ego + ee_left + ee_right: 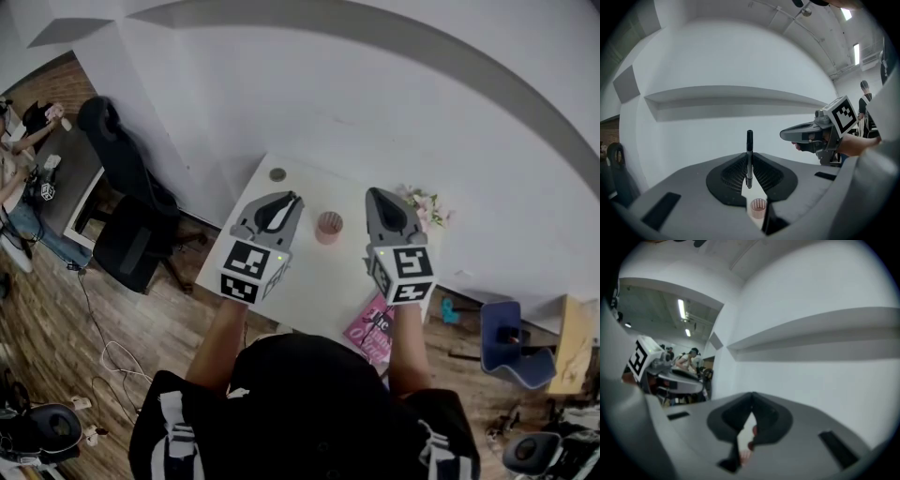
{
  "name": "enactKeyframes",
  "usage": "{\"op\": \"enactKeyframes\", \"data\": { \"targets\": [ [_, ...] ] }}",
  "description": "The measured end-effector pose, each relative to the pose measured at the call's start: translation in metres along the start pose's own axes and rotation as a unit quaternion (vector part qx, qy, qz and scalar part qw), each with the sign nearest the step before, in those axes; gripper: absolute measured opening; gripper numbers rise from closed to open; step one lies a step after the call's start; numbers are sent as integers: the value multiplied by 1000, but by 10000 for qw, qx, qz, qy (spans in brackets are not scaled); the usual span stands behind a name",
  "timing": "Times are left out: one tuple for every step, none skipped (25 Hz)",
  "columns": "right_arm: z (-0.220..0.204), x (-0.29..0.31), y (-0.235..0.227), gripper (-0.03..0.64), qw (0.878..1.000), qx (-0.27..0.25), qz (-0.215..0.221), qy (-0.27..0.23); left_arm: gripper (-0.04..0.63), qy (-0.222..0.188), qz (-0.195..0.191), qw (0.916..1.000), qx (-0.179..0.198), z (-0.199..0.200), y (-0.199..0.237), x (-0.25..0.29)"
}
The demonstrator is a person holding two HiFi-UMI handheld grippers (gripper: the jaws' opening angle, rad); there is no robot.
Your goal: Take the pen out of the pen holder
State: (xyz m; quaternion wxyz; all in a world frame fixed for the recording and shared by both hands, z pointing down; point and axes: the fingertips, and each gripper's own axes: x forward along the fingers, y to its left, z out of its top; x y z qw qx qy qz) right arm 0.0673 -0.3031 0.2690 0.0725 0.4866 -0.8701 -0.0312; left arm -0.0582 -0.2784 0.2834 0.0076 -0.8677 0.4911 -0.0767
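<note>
Your left gripper [287,199], centre-left of frame: fingers clamped on the black pen [749,157], upright, out of the pen holder [329,226]. Your right gripper [378,195], centre-right: fingers together, nothing between them. The holder stands on the white table [309,281] between both grippers.
</note>
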Motion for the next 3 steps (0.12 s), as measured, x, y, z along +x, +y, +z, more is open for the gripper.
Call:
{"op": "enactKeyframes", "data": {
  "targets": [
    [0, 0, 0, 34, 10000, -7, 4, 1, 60, 4, 7, 10000, 10, 0, 0, 0],
    [0, 0, 1, 34, 10000, -14, 7, 2, 60, 5, 11, 10000, 14, 0, 0, 0],
    [0, 0, 1, 34, 10000, -22, 9, 3, 60, 4, 14, 10000, 15, 0, 0, 0]
  ]
}}
